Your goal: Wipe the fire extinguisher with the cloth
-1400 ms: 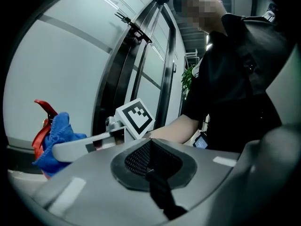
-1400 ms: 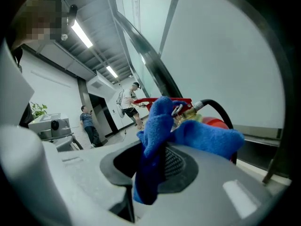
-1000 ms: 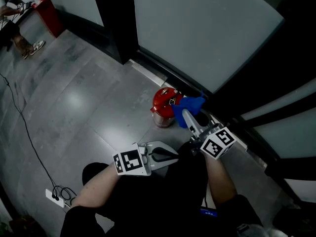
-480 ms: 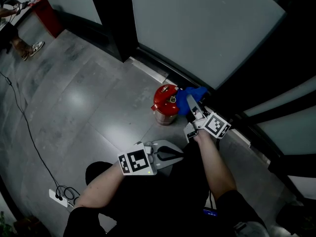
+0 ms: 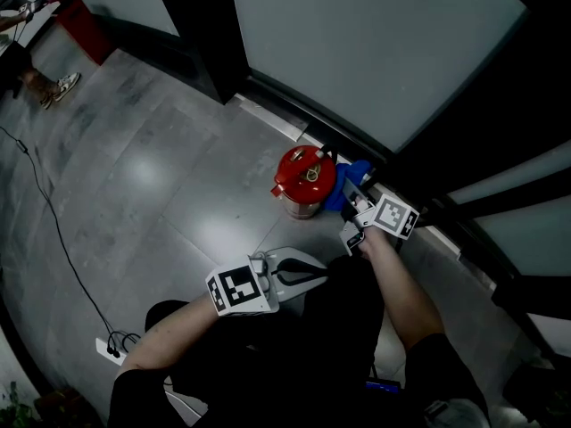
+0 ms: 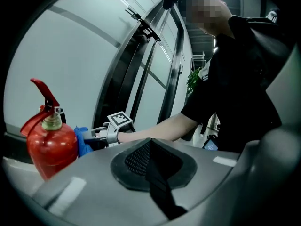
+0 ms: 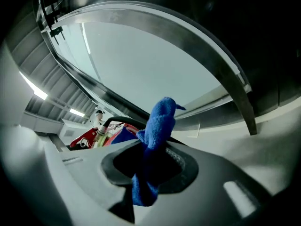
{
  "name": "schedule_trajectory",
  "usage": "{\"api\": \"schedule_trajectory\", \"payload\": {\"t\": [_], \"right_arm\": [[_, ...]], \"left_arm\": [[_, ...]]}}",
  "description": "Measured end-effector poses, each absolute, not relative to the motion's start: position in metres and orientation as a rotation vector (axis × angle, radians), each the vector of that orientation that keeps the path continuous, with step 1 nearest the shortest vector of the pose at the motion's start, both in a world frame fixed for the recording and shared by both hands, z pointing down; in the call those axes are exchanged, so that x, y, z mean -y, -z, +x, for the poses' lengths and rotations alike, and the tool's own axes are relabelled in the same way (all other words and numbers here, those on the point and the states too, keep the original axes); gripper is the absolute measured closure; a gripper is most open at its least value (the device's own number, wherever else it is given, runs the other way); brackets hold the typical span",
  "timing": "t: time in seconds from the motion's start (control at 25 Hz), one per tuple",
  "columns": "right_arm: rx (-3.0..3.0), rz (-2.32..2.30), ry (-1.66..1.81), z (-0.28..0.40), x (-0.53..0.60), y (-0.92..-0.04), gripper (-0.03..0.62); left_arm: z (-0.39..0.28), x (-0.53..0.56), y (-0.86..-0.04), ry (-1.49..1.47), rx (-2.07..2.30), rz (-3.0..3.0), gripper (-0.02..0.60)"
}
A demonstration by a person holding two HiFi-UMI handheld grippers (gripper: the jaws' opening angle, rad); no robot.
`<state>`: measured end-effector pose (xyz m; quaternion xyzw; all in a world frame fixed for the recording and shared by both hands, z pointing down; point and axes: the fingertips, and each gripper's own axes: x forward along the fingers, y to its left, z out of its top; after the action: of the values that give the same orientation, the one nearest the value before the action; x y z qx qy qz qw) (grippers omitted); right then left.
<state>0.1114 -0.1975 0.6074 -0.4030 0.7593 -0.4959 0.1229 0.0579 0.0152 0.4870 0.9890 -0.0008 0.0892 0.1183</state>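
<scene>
— Grey tiled floor [image 5: 152, 176], glass wall [image 5: 375, 52] along its far edge. Whereabouts of the fire extinguisher [image 5: 303, 181]?
— Upright on the floor, near the foot of the wall. Red, with a lever on top.
— And the cloth [image 5: 359, 169]?
— Blue, at the extinguisher's right side, seemingly touching. Clamped in the right gripper [image 5: 344, 187].
— Left gripper [image 5: 314, 273]?
— Jaws together on nothing. Held low, apart from the extinguisher, towards the floor's near edge.

Dim overall; pale glare patch on floor [image 5: 134, 181]; gripper views fisheye-warped, dark vignetted corners, near parts soft.
</scene>
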Motion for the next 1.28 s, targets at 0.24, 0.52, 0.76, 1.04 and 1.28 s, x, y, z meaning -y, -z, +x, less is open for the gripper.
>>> {"api": "schedule_trajectory", "payload": {"t": [0.24, 0.52, 0.76, 1.04, 1.28], "right_arm": [[-2.270, -1.168, 1.448, 0.110, 0.201, -0.641, 0.505], [-2.199, -1.208, 1.424, 0.111, 0.202, -0.677, 0.505], [-2.191, -1.248, 1.488, 0.113, 0.193, -0.714, 0.505], [-2.177, -1.270, 1.561, 0.113, 0.192, -0.753, 0.505], [-2.019, -1.287, 1.654, 0.117, 0.189, -0.787, 0.505]], "left_arm": [[0.058, -0.014, -0.514, -0.347, -0.058, 2.881, 0.574], [0.060, -0.016, -0.533, -0.421, -0.152, 2.912, 0.574], [0.068, -0.017, -0.551, -0.394, -0.182, 2.866, 0.574], [0.058, -0.001, -0.568, -0.377, -0.147, 2.838, 0.574], [0.055, -0.006, -0.588, -0.358, -0.107, 2.800, 0.574]]}}
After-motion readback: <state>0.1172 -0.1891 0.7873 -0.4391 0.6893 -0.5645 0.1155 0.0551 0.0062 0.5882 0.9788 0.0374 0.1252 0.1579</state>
